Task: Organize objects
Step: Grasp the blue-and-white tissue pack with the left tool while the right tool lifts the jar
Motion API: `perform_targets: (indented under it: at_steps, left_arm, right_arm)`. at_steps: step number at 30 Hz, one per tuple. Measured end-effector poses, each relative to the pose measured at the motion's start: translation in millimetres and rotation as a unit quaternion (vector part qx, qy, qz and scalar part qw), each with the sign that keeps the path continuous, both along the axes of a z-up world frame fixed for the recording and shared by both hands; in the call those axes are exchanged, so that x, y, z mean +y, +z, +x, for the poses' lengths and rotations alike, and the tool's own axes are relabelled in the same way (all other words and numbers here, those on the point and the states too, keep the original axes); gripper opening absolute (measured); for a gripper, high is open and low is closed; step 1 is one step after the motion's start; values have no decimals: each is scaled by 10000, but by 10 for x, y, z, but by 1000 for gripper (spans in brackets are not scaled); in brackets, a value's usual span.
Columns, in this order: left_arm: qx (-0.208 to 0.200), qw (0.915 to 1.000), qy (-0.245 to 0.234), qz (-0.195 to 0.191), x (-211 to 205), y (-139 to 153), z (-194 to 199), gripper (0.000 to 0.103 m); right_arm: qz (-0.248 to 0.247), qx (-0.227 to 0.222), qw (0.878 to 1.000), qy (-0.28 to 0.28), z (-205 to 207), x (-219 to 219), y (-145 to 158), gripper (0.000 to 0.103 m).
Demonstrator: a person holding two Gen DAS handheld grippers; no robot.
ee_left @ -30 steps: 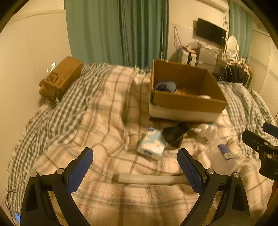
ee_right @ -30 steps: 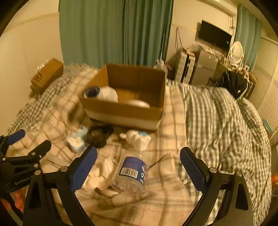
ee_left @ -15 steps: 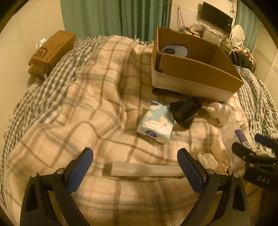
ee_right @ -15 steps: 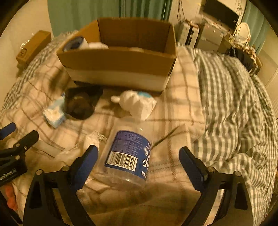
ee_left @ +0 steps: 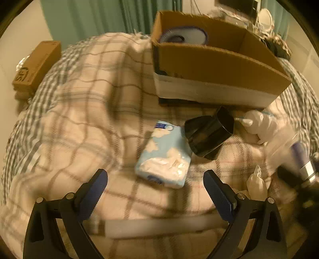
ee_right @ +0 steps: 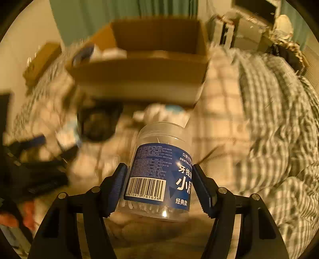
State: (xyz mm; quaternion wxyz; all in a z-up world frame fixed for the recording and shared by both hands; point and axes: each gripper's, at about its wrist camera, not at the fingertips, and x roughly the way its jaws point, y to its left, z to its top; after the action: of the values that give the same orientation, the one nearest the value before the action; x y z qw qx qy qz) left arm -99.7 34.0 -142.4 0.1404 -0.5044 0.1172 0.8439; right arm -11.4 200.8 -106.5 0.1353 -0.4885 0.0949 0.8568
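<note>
Dental floss jar [ee_right: 159,173]: clear plastic, blue label with a barcode, lying tilted on the bed's plaid blanket [ee_left: 83,111], between the two fingers of the right hand-held gripper [ee_right: 160,185].
Right hand-held gripper: jaws closing around the jar; the blue pads [ee_right: 119,185] sit at the jar's sides, left pad at the label edge, right pad against the label; contact looks made on both sides.
Left hand-held gripper [ee_left: 155,191]: jaws spread wide, nothing between the pads; it hangs over the blanket just short of a pale, flat strip [ee_left: 159,225] lying crosswise below it.
Tissue pack [ee_left: 163,157]: light blue with white cloud shapes, on the blanket ahead of the left hand-held gripper.
Black cup [ee_left: 209,133]: dark, round, on its side, touching the tissue pack's right edge.
White crumpled item [ee_left: 259,123]: right of the black cup, near the box; what it is cannot be told.
Cardboard box [ee_left: 219,65]: open, at the far side of the blanket, with a white band along its base; a round white-and-blue object [ee_left: 183,36] sits in its left corner.
Small brown carton [ee_left: 35,65]: far left, off the blanket's edge.
Green curtain [ee_left: 99,18]: behind the bed.
</note>
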Motion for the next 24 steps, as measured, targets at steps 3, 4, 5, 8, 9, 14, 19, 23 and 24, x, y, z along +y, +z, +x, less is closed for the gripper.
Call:
perform_targets:
  at_steps: [3, 4, 5, 8, 9, 14, 19, 23, 24]
  left_arm:
    - [-132, 9999, -84, -22, 65, -95, -106, 89]
    - [-185, 9998, -115, -15, 85, -126, -136, 86]
    - [-293, 9995, -152, -7, 101, -175, -172, 76]
    - [-438, 9988, -221, 82, 100, -220, -195, 59]
    - [-390, 9989, -240, 114, 90, -192, -176, 58]
    - [-151, 9994, -247, 210, 24, 12, -22, 56]
    - [373, 9988, -181, 250, -83, 383, 199, 56]
    - [744, 9962, -147, 418, -129, 736, 355, 56]
    - [843, 9952, -138, 473, -159, 836, 392, 56]
  right_arm:
    - [42, 237, 9997, -83, 7, 76, 100, 65]
    - [23, 250, 9996, -111, 10, 102, 107, 65]
    - [-32, 229, 9996, -131, 7, 123, 86, 65]
    - [-81, 173, 9997, -130, -33, 134, 45, 65]
    - [-83, 175, 9997, -125, -44, 135, 47, 65]
    - [9, 265, 9996, -118, -17, 118, 156, 64]
    - [178, 497, 9985, -116, 69, 62, 337, 63]
    - [317, 779, 9964, -90, 183, -26, 588, 63]
    - [342, 845, 9958, -78, 207, -48, 656, 63]
